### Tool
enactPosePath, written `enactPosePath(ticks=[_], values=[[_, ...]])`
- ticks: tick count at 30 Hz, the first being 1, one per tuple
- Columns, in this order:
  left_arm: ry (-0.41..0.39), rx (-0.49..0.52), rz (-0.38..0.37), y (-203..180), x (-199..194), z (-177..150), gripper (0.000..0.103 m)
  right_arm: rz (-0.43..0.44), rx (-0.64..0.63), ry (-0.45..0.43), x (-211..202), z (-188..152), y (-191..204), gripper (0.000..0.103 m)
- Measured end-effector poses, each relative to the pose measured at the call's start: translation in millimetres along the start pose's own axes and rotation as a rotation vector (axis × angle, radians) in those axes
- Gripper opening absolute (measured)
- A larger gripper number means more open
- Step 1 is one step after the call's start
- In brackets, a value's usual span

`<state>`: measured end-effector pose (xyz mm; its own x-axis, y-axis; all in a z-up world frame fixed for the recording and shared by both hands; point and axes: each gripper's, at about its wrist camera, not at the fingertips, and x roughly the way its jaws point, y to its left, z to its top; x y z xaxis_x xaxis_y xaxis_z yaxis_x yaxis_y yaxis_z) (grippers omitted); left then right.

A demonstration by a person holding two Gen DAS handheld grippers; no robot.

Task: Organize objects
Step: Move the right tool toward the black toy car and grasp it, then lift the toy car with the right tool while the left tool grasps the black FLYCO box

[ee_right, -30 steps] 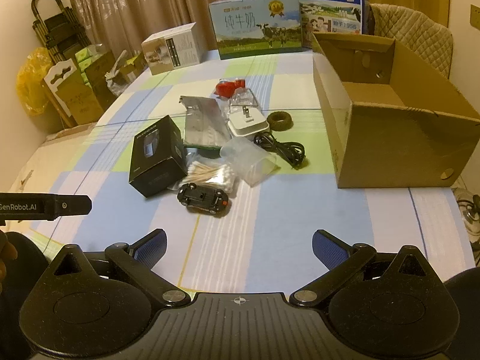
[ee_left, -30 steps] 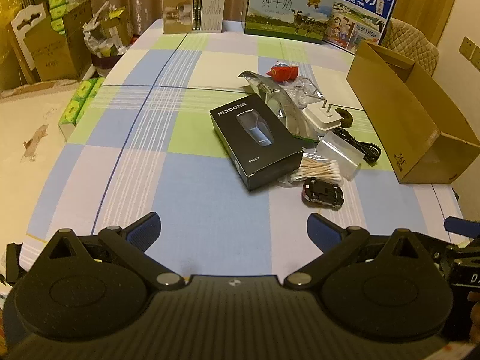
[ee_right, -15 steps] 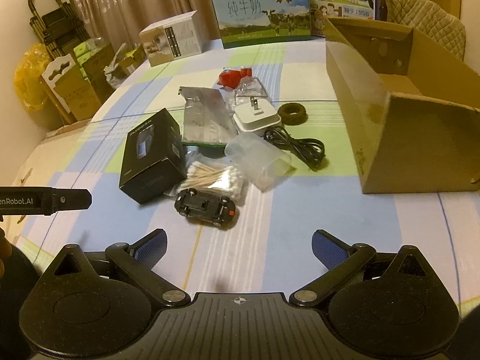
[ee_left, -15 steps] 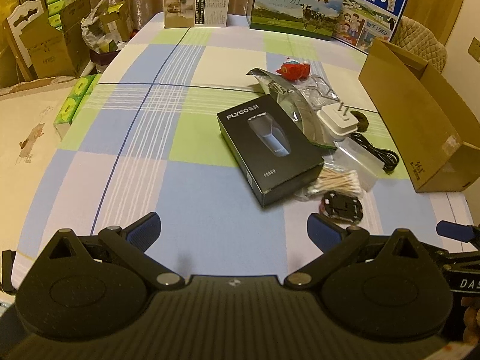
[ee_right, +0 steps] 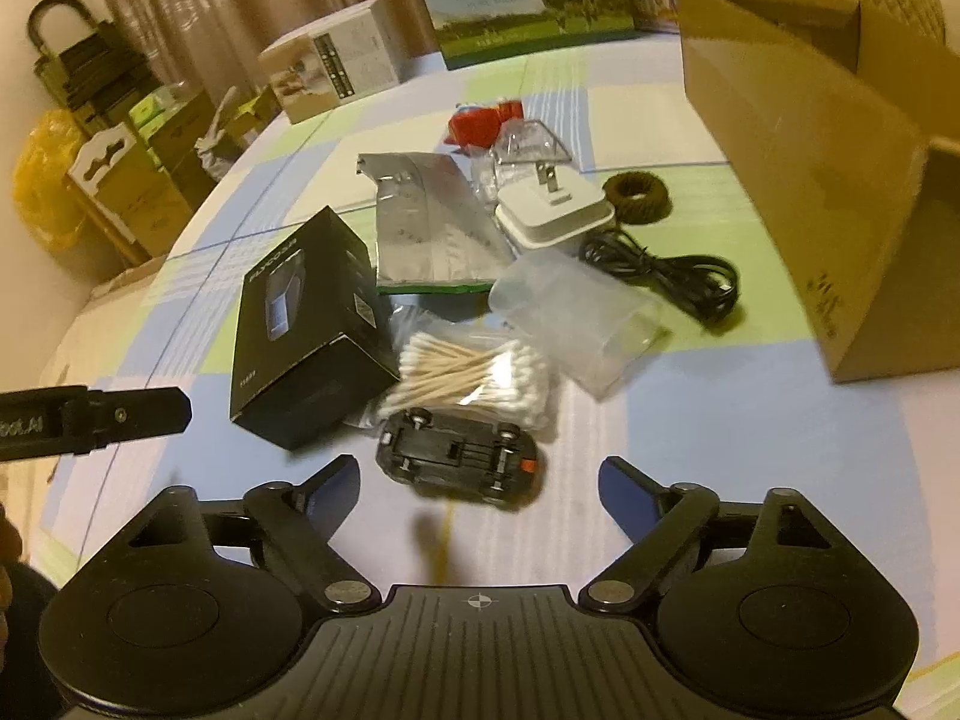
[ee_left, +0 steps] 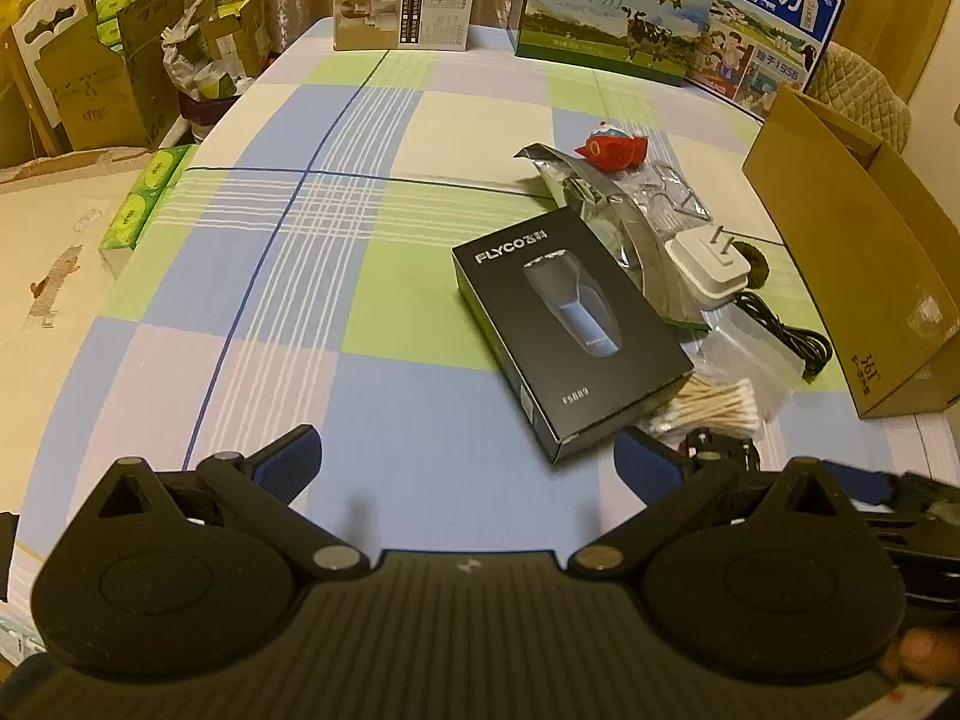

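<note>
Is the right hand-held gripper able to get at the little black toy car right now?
Probably yes: the right hand-held gripper is open, the toy car lies upside down just ahead, and only the cotton swabs crowd its far side.

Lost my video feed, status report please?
Right tool open, jaws just been closing, nothing gripped. Left tool open, empty. Overturned black toy car ahead, cotton swab bag touching behind.

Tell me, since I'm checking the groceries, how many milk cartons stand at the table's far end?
2. The green milk carton stands at the far edge; the blue milk carton stands right beside it, behind the open cardboard box. More could be hidden behind them.
</note>
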<state>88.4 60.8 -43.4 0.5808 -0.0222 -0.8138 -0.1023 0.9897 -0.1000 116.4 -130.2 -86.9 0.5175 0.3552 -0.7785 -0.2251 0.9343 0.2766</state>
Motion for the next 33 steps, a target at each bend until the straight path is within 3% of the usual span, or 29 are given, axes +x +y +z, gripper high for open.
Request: enactPosePath(ticks=[12, 18, 24, 33], values=[[0.012, -0.034, -0.003, 9, 11, 1, 0.102, -0.063, 0.019, -0.037, 19, -4, 14, 0.065], [0.020, -0.046, -0.003, 12, 15, 1, 0.102, -0.088, -0.058, -0.039, 15, -6, 18, 0.064], [0.024, -0.058, -0.030, 8, 17, 8, 0.102, -0.131, -0.172, -0.103, -6, -4, 15, 0.064], [0.051, -0.157, -0.102, -16, 43, 42, 0.102, -0.150, -0.160, -0.119, -22, 3, -3, 0.064]])
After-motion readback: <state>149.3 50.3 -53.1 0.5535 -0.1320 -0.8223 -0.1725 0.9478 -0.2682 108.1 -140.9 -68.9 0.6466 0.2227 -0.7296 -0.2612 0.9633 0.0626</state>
